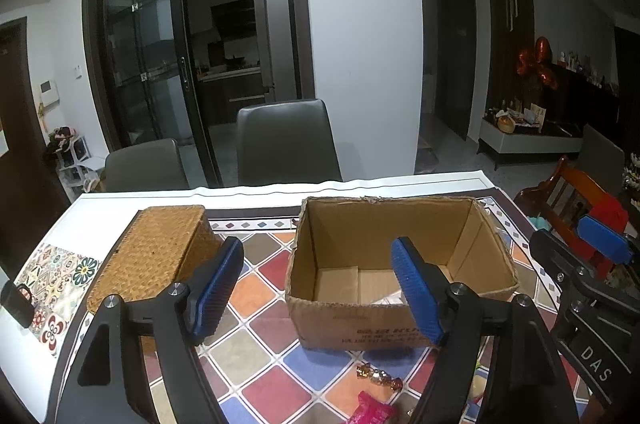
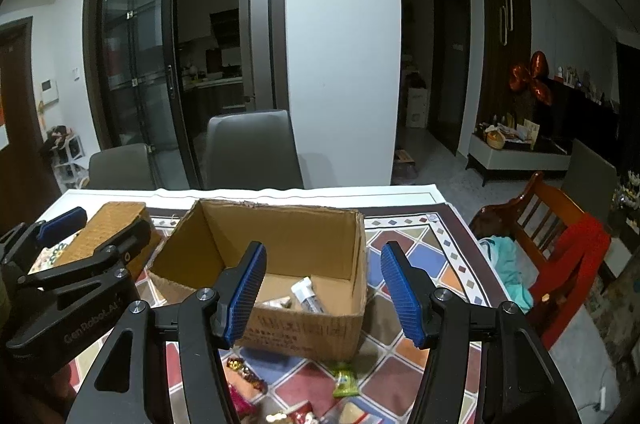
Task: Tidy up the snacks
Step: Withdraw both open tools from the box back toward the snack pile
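A tabletop [image 2: 404, 197] under a cloth of coloured diamond tiles fills a dim dining room, with grey chairs [image 1: 286, 143] behind it and a dark glass sliding door beyond. The open cardboard box [image 2: 280, 244] sits mid-table, mouth up, long side running across, a woven basket [image 1: 160, 248] just left of it and loose wrapped snacks [image 2: 346, 380] lying in front. The left hand-held gripper [image 1: 320, 288] and the right hand-held gripper [image 2: 324, 288] both hang spread apart and empty before the box.
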The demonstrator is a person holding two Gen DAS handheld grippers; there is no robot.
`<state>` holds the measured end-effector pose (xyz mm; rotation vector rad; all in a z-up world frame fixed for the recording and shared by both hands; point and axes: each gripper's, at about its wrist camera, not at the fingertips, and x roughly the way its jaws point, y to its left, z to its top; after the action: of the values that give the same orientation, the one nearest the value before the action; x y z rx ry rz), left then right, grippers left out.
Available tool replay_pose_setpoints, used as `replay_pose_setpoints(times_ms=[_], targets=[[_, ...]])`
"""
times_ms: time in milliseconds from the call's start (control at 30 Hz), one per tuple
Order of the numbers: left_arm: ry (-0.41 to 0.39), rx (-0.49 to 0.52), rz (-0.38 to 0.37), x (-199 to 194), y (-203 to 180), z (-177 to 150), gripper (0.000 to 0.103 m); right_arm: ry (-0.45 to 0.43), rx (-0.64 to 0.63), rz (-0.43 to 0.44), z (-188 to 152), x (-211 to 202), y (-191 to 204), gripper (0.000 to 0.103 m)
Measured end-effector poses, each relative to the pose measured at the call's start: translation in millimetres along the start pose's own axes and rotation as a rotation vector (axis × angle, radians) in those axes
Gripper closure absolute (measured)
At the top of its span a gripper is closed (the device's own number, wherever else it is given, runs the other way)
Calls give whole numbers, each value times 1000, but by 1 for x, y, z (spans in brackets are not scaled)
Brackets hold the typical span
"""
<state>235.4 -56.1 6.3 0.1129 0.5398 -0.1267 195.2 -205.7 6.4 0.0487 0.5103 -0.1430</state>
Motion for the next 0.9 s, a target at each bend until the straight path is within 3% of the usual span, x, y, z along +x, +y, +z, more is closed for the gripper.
replay_pose_setpoints(times_ms=[900], targets=[[29,10,-19,-35,-10,-48,27,33,-50,7,-40,-31,-2,42]])
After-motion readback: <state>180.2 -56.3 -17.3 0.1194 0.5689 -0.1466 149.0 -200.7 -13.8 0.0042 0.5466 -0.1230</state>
